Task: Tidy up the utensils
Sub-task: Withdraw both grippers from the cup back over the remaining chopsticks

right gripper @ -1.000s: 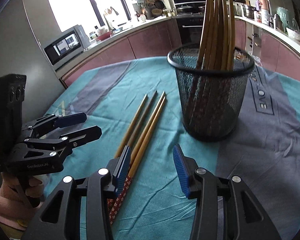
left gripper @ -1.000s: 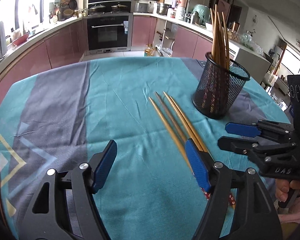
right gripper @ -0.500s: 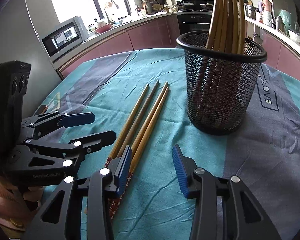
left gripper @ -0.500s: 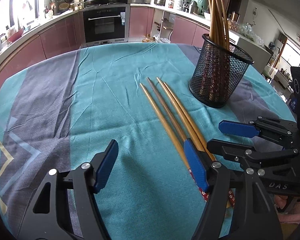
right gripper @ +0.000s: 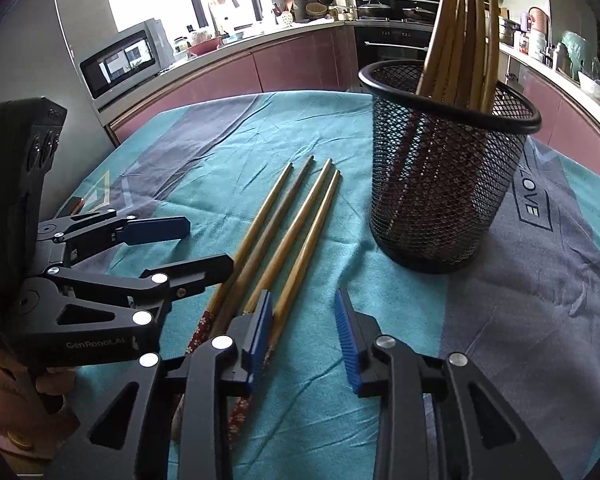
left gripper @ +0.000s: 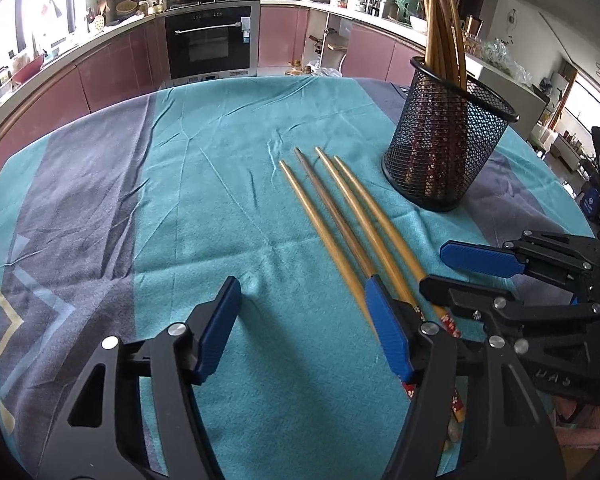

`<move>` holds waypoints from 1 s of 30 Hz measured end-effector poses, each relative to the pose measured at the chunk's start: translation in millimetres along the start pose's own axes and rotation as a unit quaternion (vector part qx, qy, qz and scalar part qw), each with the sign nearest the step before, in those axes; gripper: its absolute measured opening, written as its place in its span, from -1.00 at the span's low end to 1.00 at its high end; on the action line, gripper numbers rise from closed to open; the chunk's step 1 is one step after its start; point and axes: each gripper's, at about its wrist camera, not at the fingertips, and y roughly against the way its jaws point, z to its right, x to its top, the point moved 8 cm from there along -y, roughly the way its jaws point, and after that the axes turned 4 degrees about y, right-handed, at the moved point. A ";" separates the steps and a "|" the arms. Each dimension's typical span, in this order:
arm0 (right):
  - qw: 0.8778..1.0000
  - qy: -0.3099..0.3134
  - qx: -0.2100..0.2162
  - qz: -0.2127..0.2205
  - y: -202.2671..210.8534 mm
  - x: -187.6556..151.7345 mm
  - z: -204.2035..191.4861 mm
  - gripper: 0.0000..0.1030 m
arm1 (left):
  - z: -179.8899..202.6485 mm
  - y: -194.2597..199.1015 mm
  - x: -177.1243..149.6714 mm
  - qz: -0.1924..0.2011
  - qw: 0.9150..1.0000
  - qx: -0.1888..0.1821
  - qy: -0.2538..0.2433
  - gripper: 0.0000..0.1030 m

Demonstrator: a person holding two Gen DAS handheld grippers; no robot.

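Note:
Several wooden chopsticks (left gripper: 342,212) lie side by side on the teal tablecloth, also seen in the right wrist view (right gripper: 284,236). Their patterned red ends point toward me. A black mesh holder (left gripper: 444,148) with several upright chopsticks stands to their right, also in the right wrist view (right gripper: 440,184). My left gripper (left gripper: 304,328) is open and empty, low over the cloth, its right finger over the chopsticks' near ends. My right gripper (right gripper: 304,332) is open and empty, its left finger beside the rightmost chopstick. Each gripper shows in the other's view (left gripper: 464,276) (right gripper: 192,244).
The table (left gripper: 100,200) has a teal and grey cloth. Kitchen counters, an oven (left gripper: 212,40) and a microwave (right gripper: 124,60) stand beyond the far edge. The person's hand (right gripper: 40,392) holds the left gripper's handle.
Both grippers have moved forward and lower toward the chopsticks' near ends and closer to each other. Both stay open. The chopsticks and holder have not moved.

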 end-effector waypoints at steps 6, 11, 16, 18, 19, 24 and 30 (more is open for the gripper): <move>1.000 0.000 -0.006 -0.005 -0.8 0.8 2.8 -0.50 | -1.3 -2.5 3.1 -0.007 1.000 -0.006 0.007 0.19; 1.000 -0.001 -0.008 -0.004 -1.8 2.3 4.4 -0.50 | 0.1 -5.1 7.1 -0.006 1.000 -0.007 0.006 0.06; 1.000 -0.002 -0.009 -0.003 -1.5 3.0 5.2 -0.50 | -3.1 -6.5 9.8 -0.011 1.000 -0.007 0.015 -0.10; 1.000 -0.004 -0.007 -0.003 -2.2 3.5 4.7 -0.50 | -3.8 -6.4 11.4 -0.011 1.000 -0.014 0.022 -0.09; 1.000 -0.006 -0.006 -0.002 -1.8 3.2 5.2 -0.50 | -3.8 -6.5 11.4 -0.011 1.000 -0.017 0.023 -0.08; 1.000 -0.006 -0.005 -0.002 -1.5 3.1 6.3 -0.50 | 1.2 -6.2 11.3 -0.007 0.999 -0.031 0.019 -0.05; 1.000 -0.006 -0.005 -0.002 -1.6 3.3 7.0 -0.50 | 3.6 -9.4 10.4 -0.008 1.000 -0.018 0.006 -0.13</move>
